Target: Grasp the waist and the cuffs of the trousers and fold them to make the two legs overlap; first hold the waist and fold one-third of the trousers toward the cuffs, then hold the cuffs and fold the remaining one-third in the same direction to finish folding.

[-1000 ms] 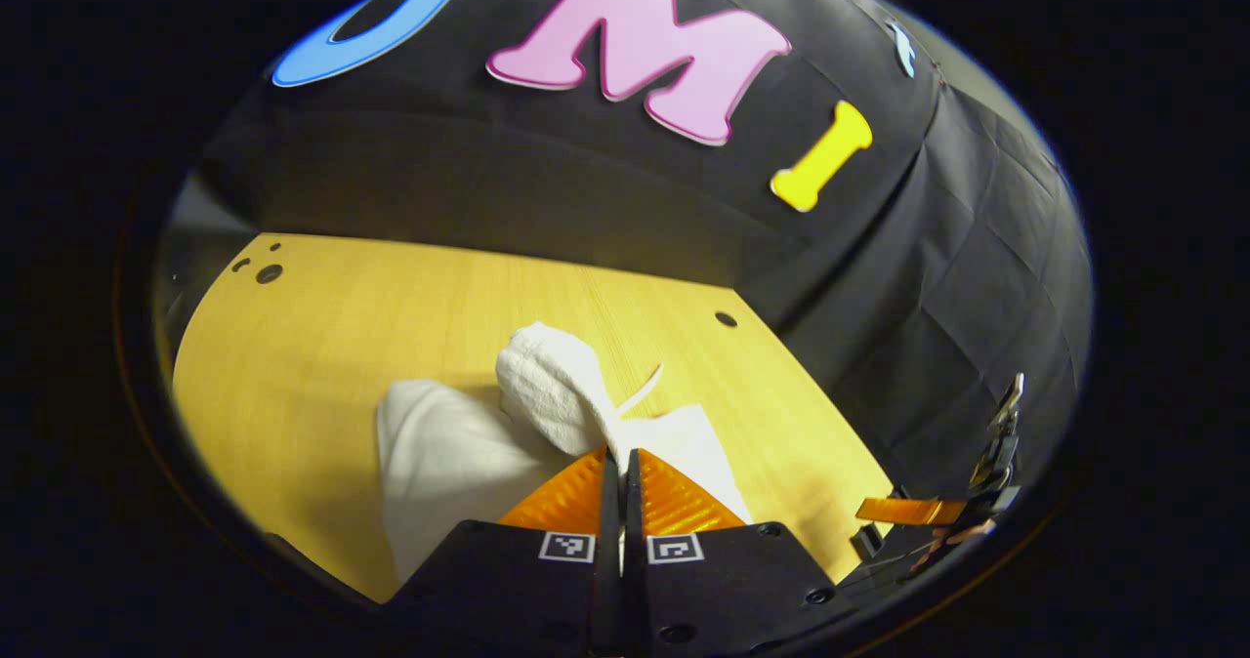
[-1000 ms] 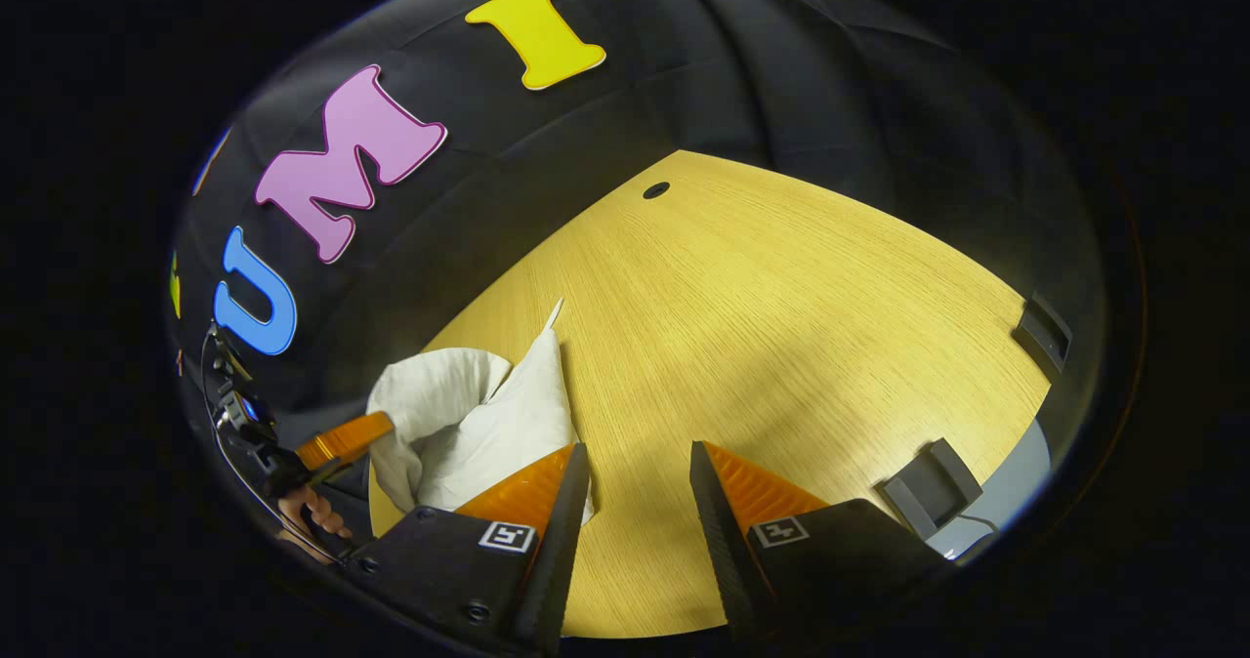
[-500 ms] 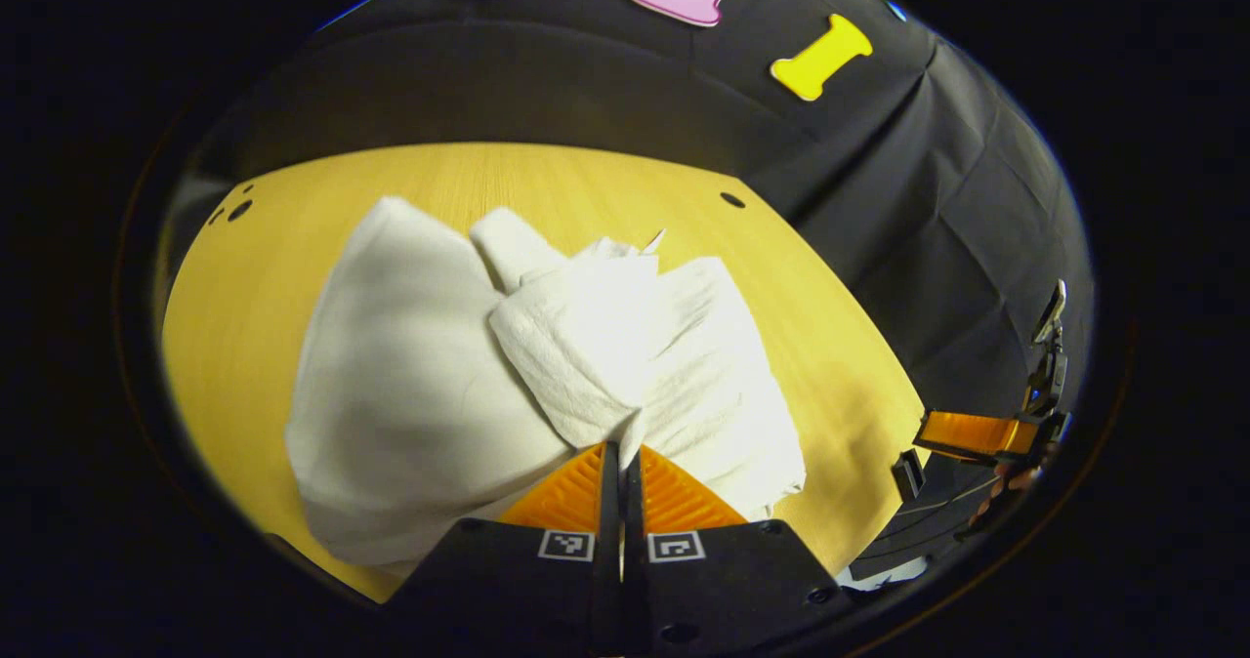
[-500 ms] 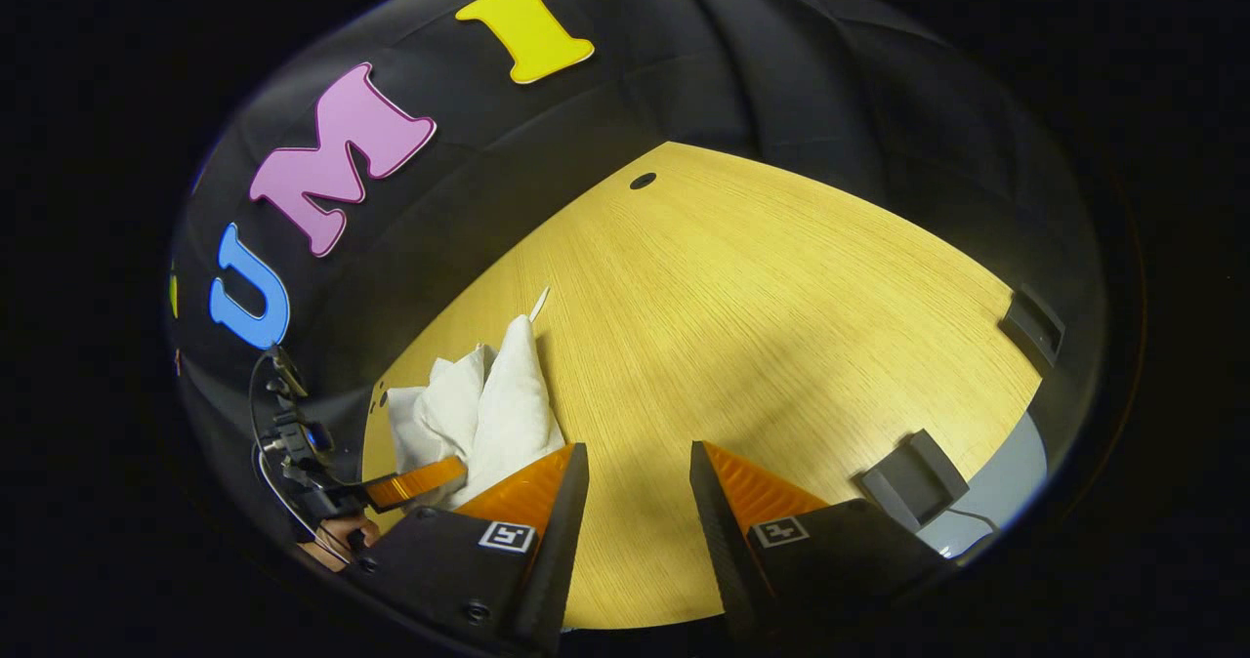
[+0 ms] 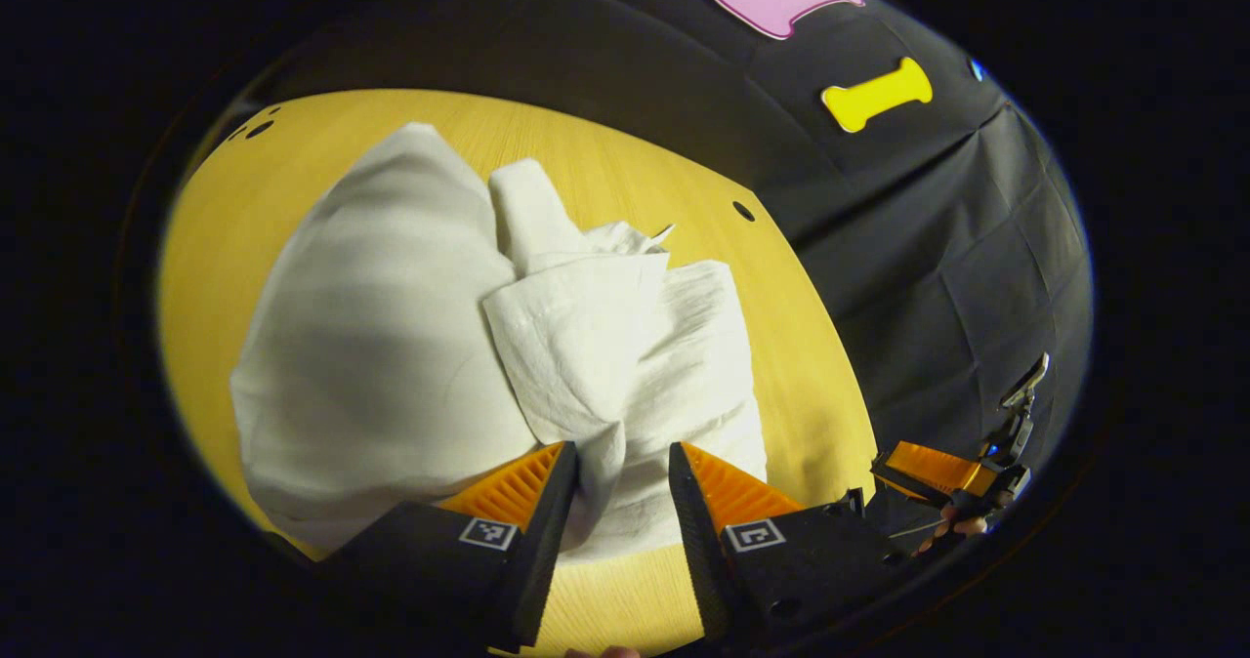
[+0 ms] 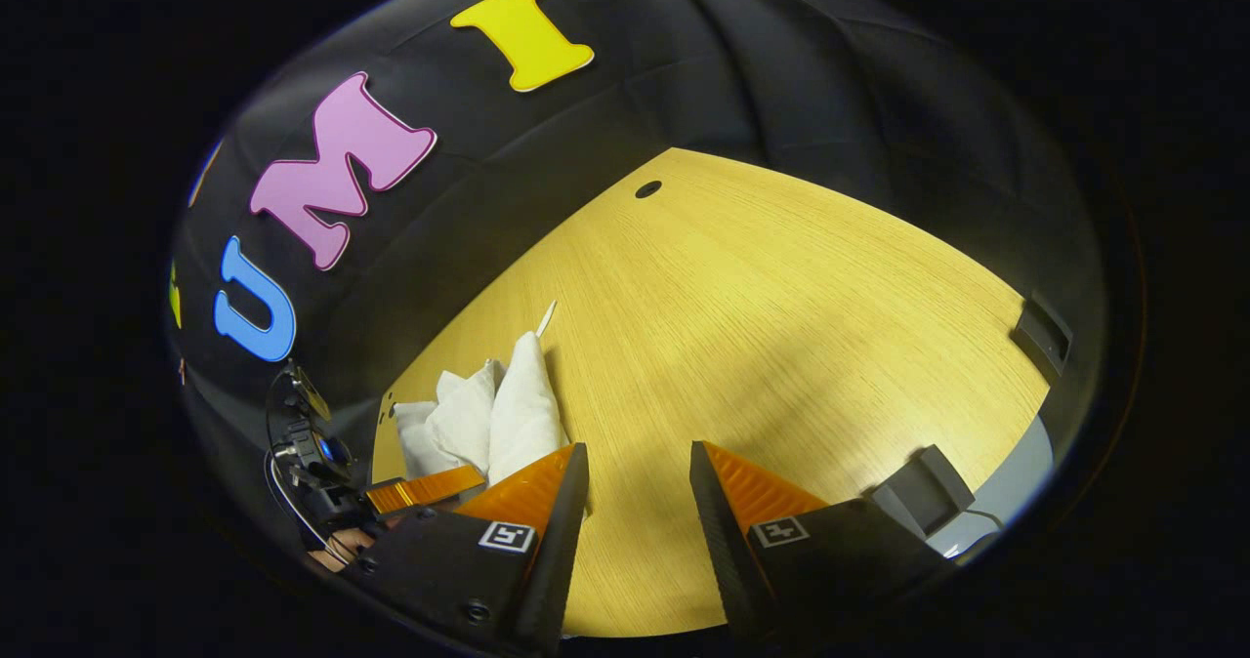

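Observation:
White trousers (image 5: 439,346) lie bunched and folded on the wooden table (image 5: 225,209) in the left gripper view. My left gripper (image 5: 620,468) is open, its fingers standing either side of a fold of the cloth without pressing it. In the right gripper view the trousers (image 6: 498,414) sit to the left, beside the left finger. My right gripper (image 6: 640,468) is open over bare wood with nothing between its fingers. The left gripper (image 6: 420,490) shows at the lower left of the right gripper view, and the right gripper (image 5: 933,472) at the lower right of the left gripper view.
The table (image 6: 781,326) stretches to the right in the right gripper view, with a small round hole (image 6: 647,189) near its far edge. Two dark clamps (image 6: 923,487) (image 6: 1040,331) sit on its right edge. Black cloth walls the booth behind.
My left gripper came down onto the table with the trousers, then opened and let go of the cloth. The right gripper has stayed open and nearly still.

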`<state>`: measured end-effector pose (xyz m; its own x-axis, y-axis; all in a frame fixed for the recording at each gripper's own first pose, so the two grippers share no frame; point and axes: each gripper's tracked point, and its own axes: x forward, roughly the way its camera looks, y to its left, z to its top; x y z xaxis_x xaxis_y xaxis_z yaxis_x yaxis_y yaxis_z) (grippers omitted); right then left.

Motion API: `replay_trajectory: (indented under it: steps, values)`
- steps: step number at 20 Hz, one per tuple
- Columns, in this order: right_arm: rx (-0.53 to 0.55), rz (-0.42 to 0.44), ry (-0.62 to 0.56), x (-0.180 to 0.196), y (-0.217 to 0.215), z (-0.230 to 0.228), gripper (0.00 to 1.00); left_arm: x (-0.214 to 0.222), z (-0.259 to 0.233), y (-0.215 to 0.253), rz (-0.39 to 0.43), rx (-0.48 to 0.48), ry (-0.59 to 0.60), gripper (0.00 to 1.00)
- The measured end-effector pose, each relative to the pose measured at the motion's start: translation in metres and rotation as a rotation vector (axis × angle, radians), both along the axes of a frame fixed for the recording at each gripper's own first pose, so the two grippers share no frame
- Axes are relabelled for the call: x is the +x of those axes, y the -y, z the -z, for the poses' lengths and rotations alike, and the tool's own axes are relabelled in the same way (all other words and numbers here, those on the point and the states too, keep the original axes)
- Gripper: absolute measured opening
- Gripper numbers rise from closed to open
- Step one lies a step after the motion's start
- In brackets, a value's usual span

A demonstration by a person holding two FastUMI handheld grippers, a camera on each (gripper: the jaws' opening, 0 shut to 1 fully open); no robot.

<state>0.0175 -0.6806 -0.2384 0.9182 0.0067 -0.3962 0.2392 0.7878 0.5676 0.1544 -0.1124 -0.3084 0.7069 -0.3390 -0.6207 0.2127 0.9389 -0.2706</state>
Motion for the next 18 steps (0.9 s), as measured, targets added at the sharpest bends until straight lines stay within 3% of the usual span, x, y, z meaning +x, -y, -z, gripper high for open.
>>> replay_trajectory:
  steps: [1,4,8,12,18]
  values:
    - [-0.002,-0.008,0.003,0.003,-0.003,-0.002,0.65,-0.001,-0.006,0.002,0.021,0.009,0.021,0.69]
    - [-0.01,-0.039,0.004,0.011,-0.017,-0.005,0.65,-0.011,-0.036,0.004,0.061,0.007,0.093,0.7]
    - [-0.046,-0.105,0.015,0.025,-0.045,-0.015,0.65,-0.021,-0.087,-0.003,0.057,-0.048,0.219,0.7]
    - [-0.043,-0.199,0.046,0.044,-0.087,-0.032,0.65,-0.034,-0.13,-0.047,-0.022,-0.029,0.327,0.7]
    - [-0.041,-0.302,0.079,0.061,-0.13,-0.05,0.65,-0.068,-0.16,-0.112,-0.156,-0.018,0.398,0.7]
